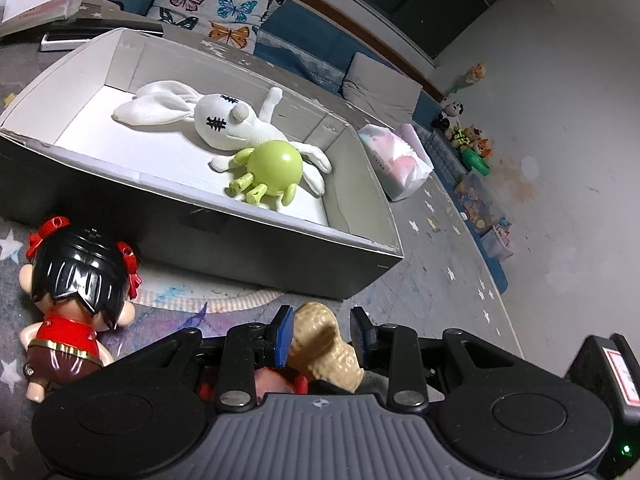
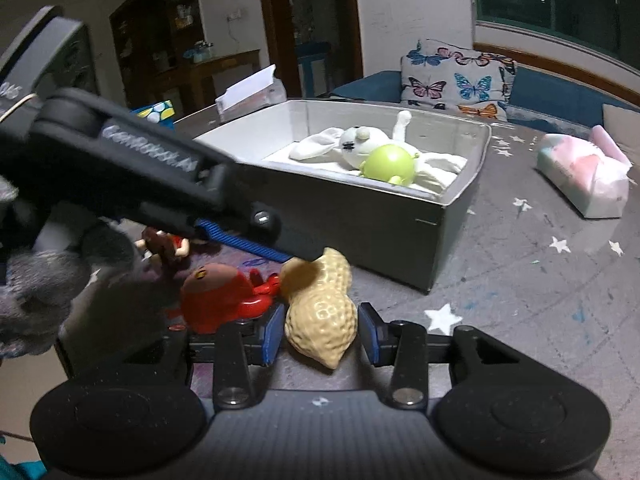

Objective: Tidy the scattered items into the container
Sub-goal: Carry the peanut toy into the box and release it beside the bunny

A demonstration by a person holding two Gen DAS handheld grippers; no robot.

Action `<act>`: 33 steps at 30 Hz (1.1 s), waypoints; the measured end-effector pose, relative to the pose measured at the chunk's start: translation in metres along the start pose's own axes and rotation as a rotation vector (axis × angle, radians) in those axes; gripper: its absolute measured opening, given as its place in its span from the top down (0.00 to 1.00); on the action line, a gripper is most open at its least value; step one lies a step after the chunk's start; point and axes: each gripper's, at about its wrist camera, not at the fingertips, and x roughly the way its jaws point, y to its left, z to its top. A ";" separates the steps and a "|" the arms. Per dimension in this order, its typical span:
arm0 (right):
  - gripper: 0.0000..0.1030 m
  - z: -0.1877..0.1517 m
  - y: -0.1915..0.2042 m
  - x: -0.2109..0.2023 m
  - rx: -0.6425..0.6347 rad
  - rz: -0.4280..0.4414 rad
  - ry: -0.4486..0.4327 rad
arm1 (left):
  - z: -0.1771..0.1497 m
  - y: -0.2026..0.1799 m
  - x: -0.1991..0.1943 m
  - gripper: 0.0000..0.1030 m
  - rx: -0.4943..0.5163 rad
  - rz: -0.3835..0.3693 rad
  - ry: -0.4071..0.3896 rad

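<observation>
A tan peanut toy (image 1: pixel 324 344) lies on the rug between the fingers of my left gripper (image 1: pixel 322 334), which is open around it. In the right wrist view the peanut (image 2: pixel 320 304) also lies between the open fingers of my right gripper (image 2: pixel 318 332), with the left gripper (image 2: pixel 160 184) reaching in from the left above it. A red crab toy (image 2: pixel 224 296) sits just left of the peanut. A doll with black hair and red bows (image 1: pixel 76 296) lies on the rug. The grey box (image 1: pixel 224 236) holds a white plush rabbit (image 1: pixel 224 120) and a green ball toy (image 1: pixel 272 170).
A pastel plastic-wrapped pack (image 1: pixel 396 160) lies right of the box. A butterfly cushion (image 1: pixel 216 0) and blue sofa stand behind it. Small toys and bins (image 1: pixel 476 184) line the wall. The star-patterned rug (image 2: pixel 540 280) spreads to the right.
</observation>
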 end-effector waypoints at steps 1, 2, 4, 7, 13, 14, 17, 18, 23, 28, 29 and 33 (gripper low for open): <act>0.61 0.000 0.001 0.000 -0.004 -0.001 -0.001 | 0.000 0.001 0.001 0.67 -0.002 0.006 0.001; 0.61 0.001 0.001 0.000 -0.003 -0.002 -0.002 | 0.000 0.002 0.003 0.67 -0.006 0.012 0.005; 0.60 0.003 -0.001 0.001 0.002 -0.007 -0.006 | 0.000 0.005 0.004 0.67 -0.021 0.014 0.011; 0.60 0.005 -0.001 0.004 -0.001 -0.011 -0.003 | -0.001 0.006 0.006 0.67 -0.024 0.013 0.019; 0.61 0.006 -0.001 0.013 -0.011 -0.007 0.010 | 0.000 0.005 0.009 0.68 -0.021 0.016 0.019; 0.61 0.006 -0.001 0.013 -0.011 -0.007 0.009 | 0.000 0.005 0.009 0.68 -0.016 0.017 0.017; 0.61 0.007 -0.001 0.013 -0.011 -0.012 0.009 | -0.001 0.003 0.009 0.68 -0.005 0.018 0.014; 0.61 0.006 -0.001 0.012 -0.008 -0.010 0.009 | -0.001 0.003 0.009 0.68 -0.004 0.017 0.015; 0.61 0.008 0.001 -0.001 -0.007 -0.010 -0.011 | -0.003 -0.006 -0.001 0.68 0.012 0.004 0.000; 0.62 0.026 0.002 -0.021 -0.030 -0.016 -0.075 | 0.010 -0.022 -0.022 0.67 0.040 -0.016 -0.069; 0.62 0.031 0.002 -0.023 -0.037 -0.018 -0.089 | 0.015 -0.025 -0.025 0.67 0.046 -0.018 -0.089; 0.62 0.059 0.000 -0.022 -0.073 -0.023 -0.129 | 0.038 -0.028 -0.033 0.67 0.052 -0.015 -0.145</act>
